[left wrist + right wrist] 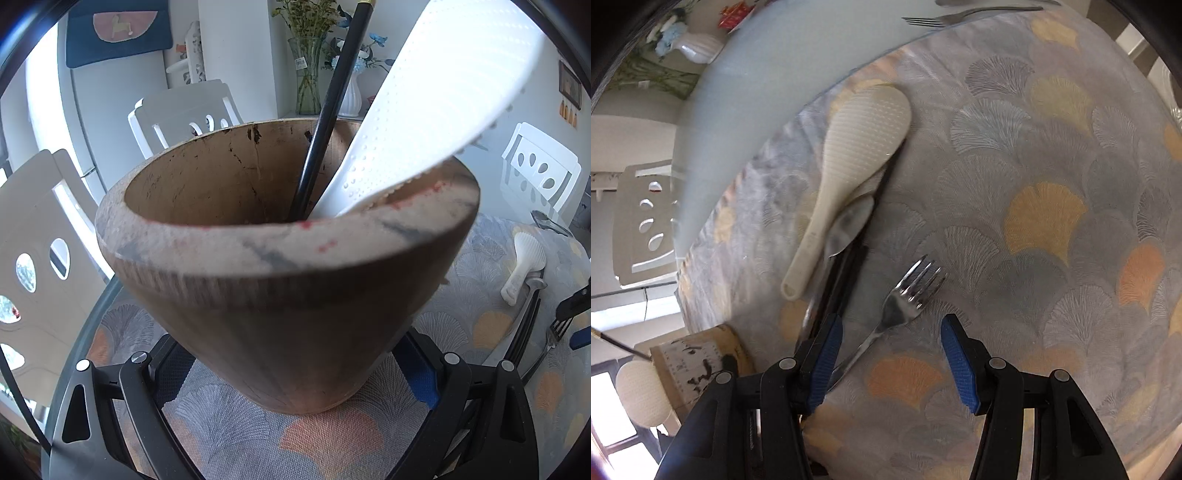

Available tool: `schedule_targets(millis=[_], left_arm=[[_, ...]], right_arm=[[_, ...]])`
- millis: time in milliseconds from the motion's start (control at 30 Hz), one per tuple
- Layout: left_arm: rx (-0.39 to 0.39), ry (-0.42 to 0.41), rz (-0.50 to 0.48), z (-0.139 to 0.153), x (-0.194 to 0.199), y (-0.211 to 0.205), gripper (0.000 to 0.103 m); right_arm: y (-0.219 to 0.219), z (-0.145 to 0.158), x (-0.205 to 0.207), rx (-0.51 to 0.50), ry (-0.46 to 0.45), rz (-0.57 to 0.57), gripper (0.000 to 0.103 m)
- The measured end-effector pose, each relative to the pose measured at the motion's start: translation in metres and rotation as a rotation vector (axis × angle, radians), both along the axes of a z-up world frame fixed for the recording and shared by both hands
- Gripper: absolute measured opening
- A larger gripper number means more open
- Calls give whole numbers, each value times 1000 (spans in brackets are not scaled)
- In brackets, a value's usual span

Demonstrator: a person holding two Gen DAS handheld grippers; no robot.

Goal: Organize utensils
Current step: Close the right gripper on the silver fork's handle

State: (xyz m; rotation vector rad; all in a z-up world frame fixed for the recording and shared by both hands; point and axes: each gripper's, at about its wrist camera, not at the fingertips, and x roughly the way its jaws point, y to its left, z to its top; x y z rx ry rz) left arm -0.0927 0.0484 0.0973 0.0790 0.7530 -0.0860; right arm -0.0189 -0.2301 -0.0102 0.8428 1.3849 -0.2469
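The wooden holder (288, 295) is clamped between the left gripper (291, 373) fingers, a white paddle (424, 110) standing inside. The fork (905, 302) is seen between the right gripper (892, 354) fingers, which are parted and untouching; a rice paddle (849, 166) lies ahead-left.

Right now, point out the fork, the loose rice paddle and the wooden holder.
fork (905, 306): right wrist view, neck below the tines.
rice paddle (868, 125): right wrist view, dimpled blade.
wooden holder (280, 325): left wrist view, outer wall.
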Motion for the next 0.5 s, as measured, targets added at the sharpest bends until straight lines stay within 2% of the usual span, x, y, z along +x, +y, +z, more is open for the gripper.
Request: schedule_targets(millis=[167, 400, 500], left_arm=[[-12, 7, -2, -1, 1, 2, 96], [-13, 17, -4, -2, 1, 2, 96], [-16, 20, -5, -2, 3, 3, 96]], right_arm=[[-1, -7, 9, -10, -16, 12, 56], [9, -5, 20, -92, -22, 72, 56], [11, -6, 22, -121, -12, 81, 51]])
